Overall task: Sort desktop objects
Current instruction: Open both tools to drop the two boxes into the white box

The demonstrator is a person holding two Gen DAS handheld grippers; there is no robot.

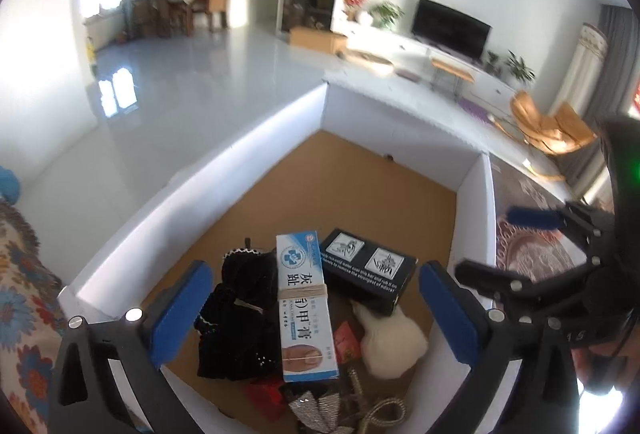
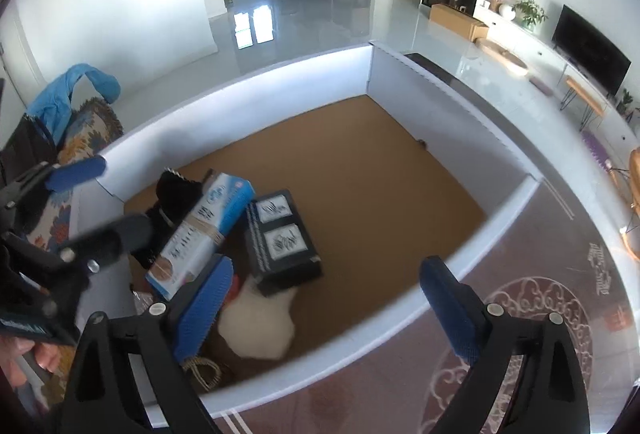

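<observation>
While both tools stand released, left tool (image 1: 316, 310) brackets the carton (image 1: 306, 310): probably light, stiff; grip across its long sides. Right tool (image 2: 328, 310) holds nothing.

Both wrist views, above box (image 1: 476, 202), close

The left tongs (image 1: 316, 314) hang wide open over a white-walled box (image 1: 224, 170) with a brown floor, nothing between the blue pads (image 1: 182, 310). Below them a blue-and-white carton (image 1: 306, 310), bound with a rubber band, lies across a black cloth bundle (image 1: 240, 318) and beside a black box (image 1: 366, 270) with two white pictures on its top. A white fluffy thing (image 1: 394, 344) lies just below the black box, touching it. A silver bow (image 1: 314, 410) and red scraps (image 1: 346, 344) sit nearest the camera. At the right edge the right tongs (image 1: 508, 246) show, also spread apart.
</observation>
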